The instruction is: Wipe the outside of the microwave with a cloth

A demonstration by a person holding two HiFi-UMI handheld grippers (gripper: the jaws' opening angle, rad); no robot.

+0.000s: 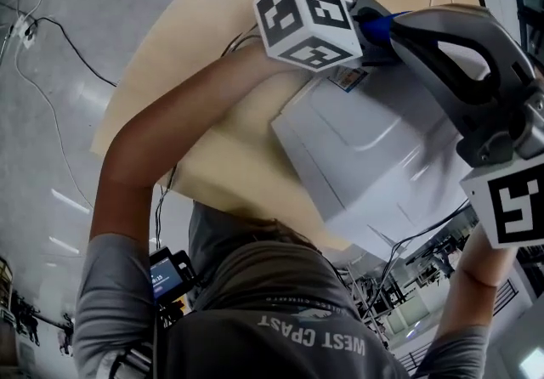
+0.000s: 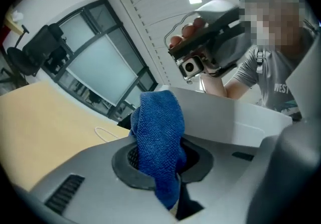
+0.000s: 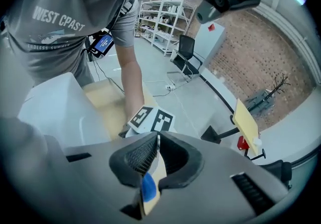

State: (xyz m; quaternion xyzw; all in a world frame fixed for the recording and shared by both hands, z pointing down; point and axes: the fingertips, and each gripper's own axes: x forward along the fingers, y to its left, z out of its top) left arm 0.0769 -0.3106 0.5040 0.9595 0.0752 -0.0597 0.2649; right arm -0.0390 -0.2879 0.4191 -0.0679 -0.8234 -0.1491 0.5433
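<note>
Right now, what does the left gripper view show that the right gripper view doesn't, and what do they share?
Left gripper view only: the blue cloth clamped in the left gripper, with tall windows behind. Right gripper view only: the right gripper shut, the left gripper's marker cube, shelving, a chair, a brick wall; a blue sliver between its jaws is too small to identify. Both: the white microwave, the tan table and the person.

One microwave (image 1: 365, 156), apparently; one cloth (image 2: 158, 137)
</note>
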